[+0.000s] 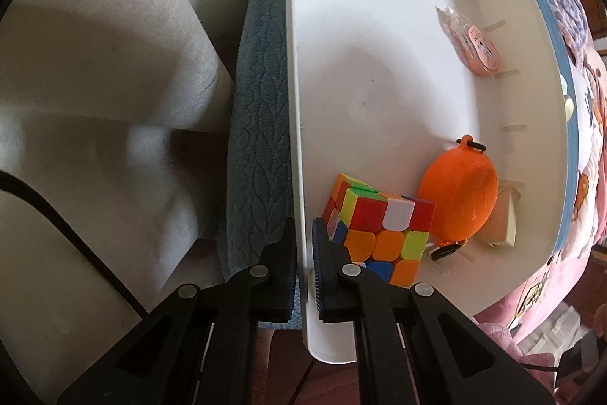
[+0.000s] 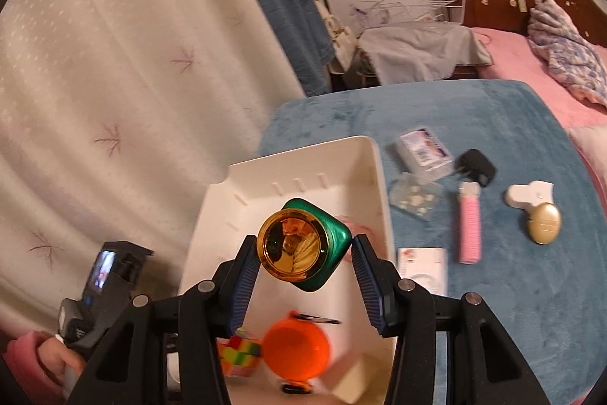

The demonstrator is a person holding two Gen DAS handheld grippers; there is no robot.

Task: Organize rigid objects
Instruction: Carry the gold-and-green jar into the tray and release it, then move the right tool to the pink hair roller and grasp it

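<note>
While your left gripper points straight down, its jaws are clamped together on the near wall of the white bin, one finger outside against the blue cloth and the other inside. Just past that inner finger sits a Rubik's cube, touching an orange round case with a black ring at its top; a small white block lies behind the case, against the bin's wall. Farther along the same wall rests a pink packet.

Your right gripper is closed on a green square bottle with a gold cap, holding it above the bin with the cap facing the camera. On the cloth beside the bin lie a white card, a pink ridged tool, a clear blister pack, a clear plastic box, a black plug, a gold oval case and a white gadget touching it. Beyond the table stand a pale curtain and a bed with pink bedding.
</note>
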